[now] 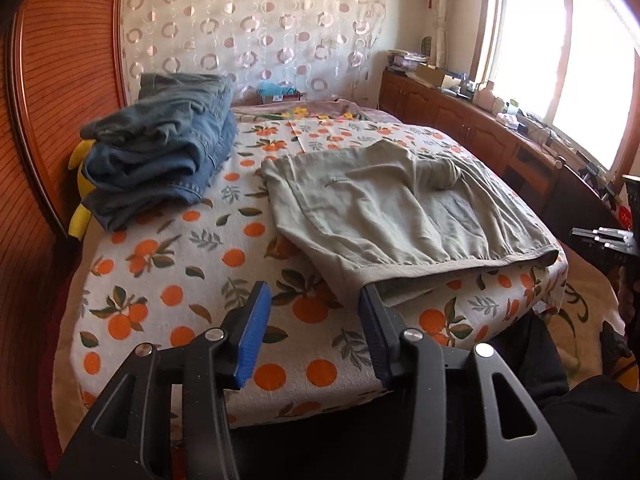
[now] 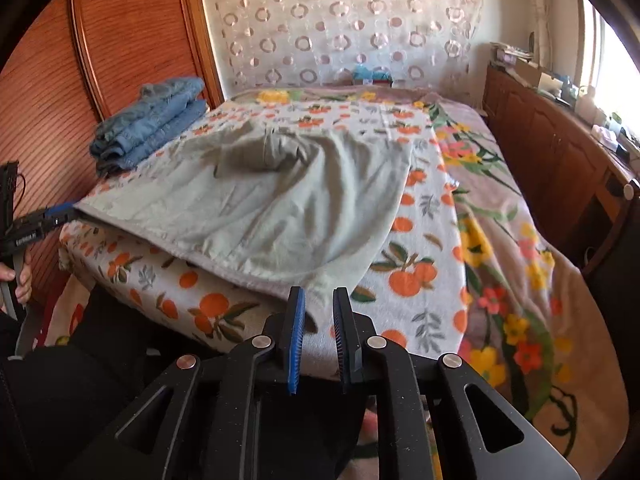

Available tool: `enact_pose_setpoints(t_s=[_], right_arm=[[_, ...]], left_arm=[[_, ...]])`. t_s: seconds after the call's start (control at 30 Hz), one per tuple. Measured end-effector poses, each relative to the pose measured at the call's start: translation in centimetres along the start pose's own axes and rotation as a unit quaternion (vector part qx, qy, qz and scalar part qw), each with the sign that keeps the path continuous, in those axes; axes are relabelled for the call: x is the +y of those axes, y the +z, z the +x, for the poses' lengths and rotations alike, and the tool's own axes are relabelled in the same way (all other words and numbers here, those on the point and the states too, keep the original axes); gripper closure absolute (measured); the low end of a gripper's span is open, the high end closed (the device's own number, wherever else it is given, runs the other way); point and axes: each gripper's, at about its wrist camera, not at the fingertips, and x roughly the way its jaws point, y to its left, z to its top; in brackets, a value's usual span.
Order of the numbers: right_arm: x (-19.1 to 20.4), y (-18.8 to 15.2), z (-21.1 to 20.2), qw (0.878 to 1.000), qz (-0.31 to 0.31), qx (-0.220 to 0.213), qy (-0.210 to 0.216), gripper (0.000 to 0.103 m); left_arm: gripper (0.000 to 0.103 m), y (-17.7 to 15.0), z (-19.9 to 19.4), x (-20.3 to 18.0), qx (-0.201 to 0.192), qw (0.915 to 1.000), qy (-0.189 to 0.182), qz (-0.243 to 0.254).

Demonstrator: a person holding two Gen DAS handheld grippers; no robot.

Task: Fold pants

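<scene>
Bed (image 1: 168, 280) with orange-print blanket fills both views. Pale green pants (image 1: 400, 208) lie spread across the near end of the bed, waistband hem along the front edge, a bunched fold near the middle. Stack of folded jeans (image 1: 160, 152) sits at the far left by the wooden wardrobe (image 1: 52, 80), well apart from the pants. Left claw (image 1: 316, 300) is open, jaws wide apart, nothing between them, right finger tip right at the hem corner. Right claw (image 2: 320, 300) has a narrow gap between the pads, empty, just in front of the hem, pads not pressing cloth
</scene>
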Motion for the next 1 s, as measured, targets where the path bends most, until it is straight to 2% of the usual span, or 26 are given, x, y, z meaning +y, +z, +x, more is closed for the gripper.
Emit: enact_pose_setpoints(t_s=[0.33, 0.57, 0.8, 1.0], right_arm=[[0.1, 0.5, 1.4, 0.999, 0.026, -0.022, 0.009, 0.079], [0.1, 0.6, 3.2, 0.999, 0.048, -0.022, 0.009, 0.076], [0.2, -0.2, 4.8, 0.998, 0.052, -0.003, -0.016, 0.071], [-0.2, -1.2, 4.9, 0.997, 0.071, 0.010, -0.031, 0.065]], left_arm=[[0.055, 0.4, -1.2, 0.3, -0.010, 0.9999, 0.000, 0.005], [0.055, 1.0, 0.8, 0.5, 0.001, 1.0000, 0.007, 0.003], [0.055, 1.6, 3.2, -0.5, 0.011, 0.9999, -0.003, 0.005], [0.055, 0.9, 5.0, -1.2, 0.029, 0.9995, 0.000, 0.010]])
